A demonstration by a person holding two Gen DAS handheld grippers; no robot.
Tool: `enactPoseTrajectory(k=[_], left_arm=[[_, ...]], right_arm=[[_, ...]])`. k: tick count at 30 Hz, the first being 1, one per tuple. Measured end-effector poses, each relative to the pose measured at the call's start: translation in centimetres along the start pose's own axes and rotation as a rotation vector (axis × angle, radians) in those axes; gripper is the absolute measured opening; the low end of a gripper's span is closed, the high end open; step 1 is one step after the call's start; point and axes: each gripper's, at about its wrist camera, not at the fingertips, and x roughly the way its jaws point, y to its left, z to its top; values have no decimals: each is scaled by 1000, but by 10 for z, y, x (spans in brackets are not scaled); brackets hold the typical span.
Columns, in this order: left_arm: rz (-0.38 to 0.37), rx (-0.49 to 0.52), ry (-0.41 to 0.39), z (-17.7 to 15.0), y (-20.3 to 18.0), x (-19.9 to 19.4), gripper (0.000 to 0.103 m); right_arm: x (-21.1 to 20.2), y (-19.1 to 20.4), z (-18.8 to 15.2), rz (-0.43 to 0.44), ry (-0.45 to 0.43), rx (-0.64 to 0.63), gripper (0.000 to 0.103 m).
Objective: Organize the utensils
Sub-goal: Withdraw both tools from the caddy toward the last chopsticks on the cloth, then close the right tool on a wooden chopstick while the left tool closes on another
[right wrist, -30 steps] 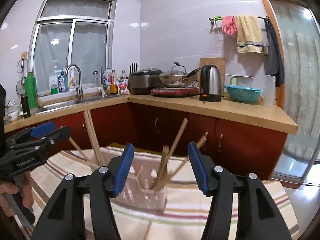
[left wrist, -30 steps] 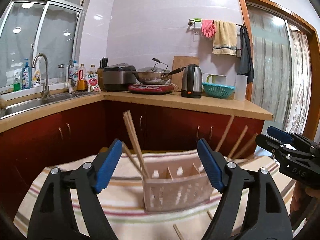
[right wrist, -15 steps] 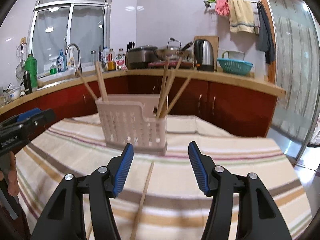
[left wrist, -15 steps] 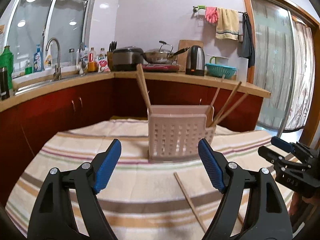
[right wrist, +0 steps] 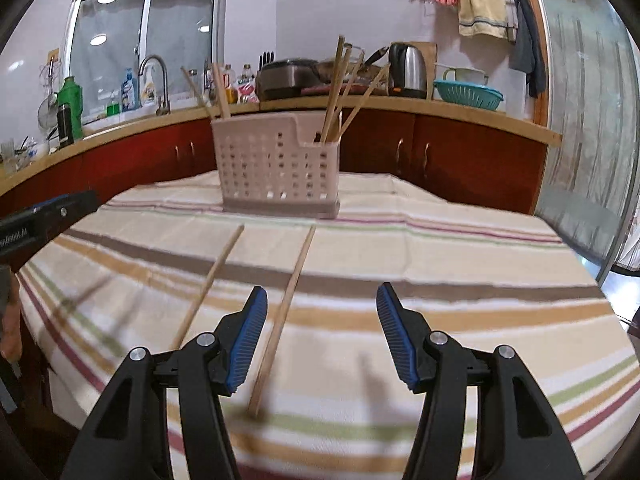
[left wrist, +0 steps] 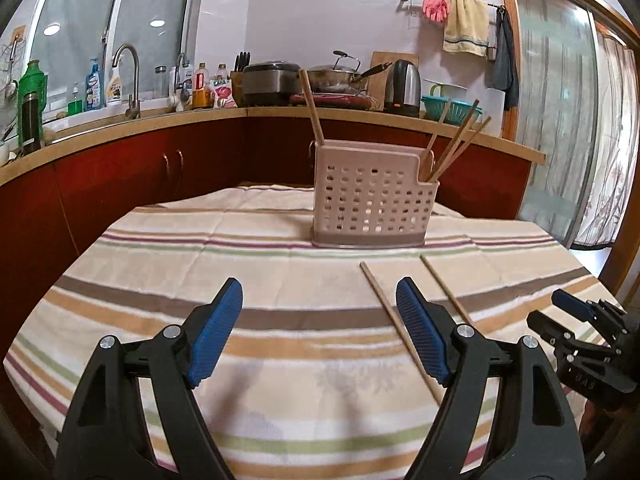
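Note:
A pale perforated utensil holder (left wrist: 370, 200) (right wrist: 278, 170) stands on the striped tablecloth (left wrist: 260, 272) with several wooden chopsticks upright in it. Two loose chopsticks lie flat in front of it: one (left wrist: 396, 318) (right wrist: 208, 284) runs under my left gripper's right finger, the other (left wrist: 442, 286) (right wrist: 286, 308) lies just left of centre between my right gripper's fingers. My left gripper (left wrist: 318, 334) is open over bare cloth, nothing between its blue pads. My right gripper (right wrist: 318, 334) is open too and low over the table. Each gripper shows at the edge of the other's view.
Dark red cabinets and a wooden counter (left wrist: 160, 128) wrap around behind the table, with a sink tap (left wrist: 130, 76), bottles, a rice cooker, a wok and a kettle (left wrist: 402, 88). A glass door (left wrist: 560, 120) is at the right. A hand (right wrist: 10, 320) shows at the left edge.
Both grippers have come down and back toward the near side of the table. The holder now looks farther off and the two loose chopsticks have come into view. Jaw widths are unchanged.

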Motion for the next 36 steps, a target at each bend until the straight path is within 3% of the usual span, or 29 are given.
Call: enactPoseTrajectory(k=[14,18,20,36], left_arm=[[-13,-18,48,-27,-7,-4,77],[-31,-18,62,-29,-14,0,77],[-42,-14,69,-30,-19,1,77],[-138,59,179,-55,-80,24,75]], right_arm=[[7,26,-37,93,107,-47,38],[10,23,-43,103,134,-36,23],[8,21,-42,96,137,-45,10],[1,-21,-47,36,126,40,7]])
